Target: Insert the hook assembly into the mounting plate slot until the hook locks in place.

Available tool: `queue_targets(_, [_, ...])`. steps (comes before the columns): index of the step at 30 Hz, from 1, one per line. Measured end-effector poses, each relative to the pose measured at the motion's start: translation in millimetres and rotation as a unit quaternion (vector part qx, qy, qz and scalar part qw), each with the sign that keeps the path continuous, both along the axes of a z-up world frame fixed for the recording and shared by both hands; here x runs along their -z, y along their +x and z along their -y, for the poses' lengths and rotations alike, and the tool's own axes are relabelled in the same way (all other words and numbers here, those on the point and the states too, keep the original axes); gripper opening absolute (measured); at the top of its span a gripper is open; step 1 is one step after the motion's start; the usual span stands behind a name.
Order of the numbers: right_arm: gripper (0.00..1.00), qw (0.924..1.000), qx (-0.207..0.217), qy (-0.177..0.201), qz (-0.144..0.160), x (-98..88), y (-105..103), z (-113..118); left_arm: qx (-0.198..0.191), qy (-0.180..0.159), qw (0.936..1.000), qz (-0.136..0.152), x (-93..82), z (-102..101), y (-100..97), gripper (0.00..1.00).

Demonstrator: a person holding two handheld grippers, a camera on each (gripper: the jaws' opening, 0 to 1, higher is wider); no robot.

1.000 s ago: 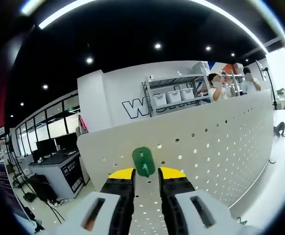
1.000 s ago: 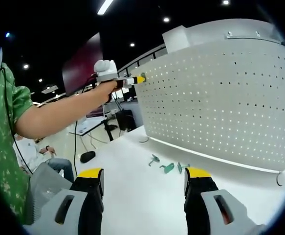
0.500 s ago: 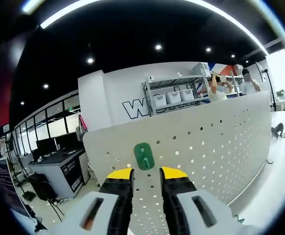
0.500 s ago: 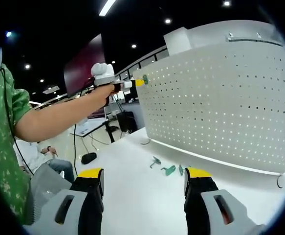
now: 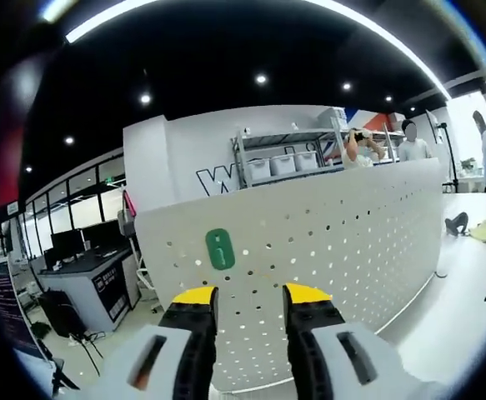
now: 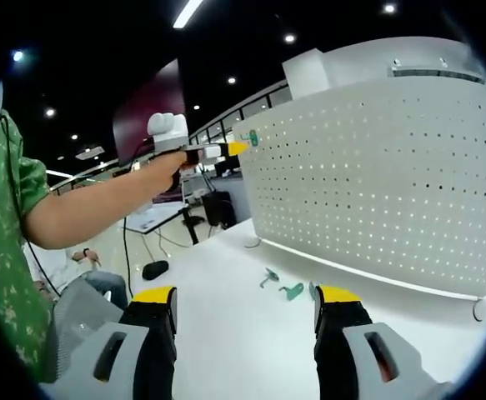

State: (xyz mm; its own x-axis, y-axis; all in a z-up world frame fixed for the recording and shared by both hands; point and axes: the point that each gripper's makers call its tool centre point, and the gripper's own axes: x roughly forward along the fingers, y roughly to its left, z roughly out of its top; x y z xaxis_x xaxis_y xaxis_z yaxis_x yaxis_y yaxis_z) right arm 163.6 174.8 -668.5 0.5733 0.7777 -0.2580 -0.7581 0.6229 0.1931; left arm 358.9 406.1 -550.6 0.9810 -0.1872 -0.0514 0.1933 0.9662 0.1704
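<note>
A green hook (image 5: 219, 248) sits flat against the white perforated mounting plate (image 5: 368, 225), near its upper left corner. My left gripper (image 5: 251, 294) stands open a short way back from the plate, with nothing between its yellow-tipped fingers (image 5: 194, 296). In the right gripper view the same hook (image 6: 252, 138) shows on the plate (image 6: 393, 183), and the left gripper (image 6: 236, 148) is held out by a bare arm, its tip just short of the hook. My right gripper (image 6: 245, 294) is wide open low over the table.
Three spare green hooks (image 6: 293, 291) lie on the white table (image 6: 226, 333) at the plate's foot. Shelves with bins (image 5: 284, 162) and several people stand behind the plate. A desk with monitors (image 5: 84, 267) is at the left.
The left gripper has opened and drawn back from the plate. The green hook stays on the plate, clear of the fingertips. The right gripper has held still.
</note>
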Motion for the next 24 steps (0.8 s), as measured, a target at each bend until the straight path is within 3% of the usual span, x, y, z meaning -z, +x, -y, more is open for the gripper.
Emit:
queue_targets(15, [0.68, 0.9999, -0.011, 0.002, 0.007, -5.1, -5.4, -7.9, 0.030, -0.019, 0.9994, -0.002, 5.4, 20.1, -49.1, 0.37])
queue_targets(24, [0.68, 0.9999, -0.014, 0.002, 0.008, -6.2, -8.1, -8.7, 0.044, -0.022, 0.9987, -0.014, 20.2, 26.9, -81.5, 0.37])
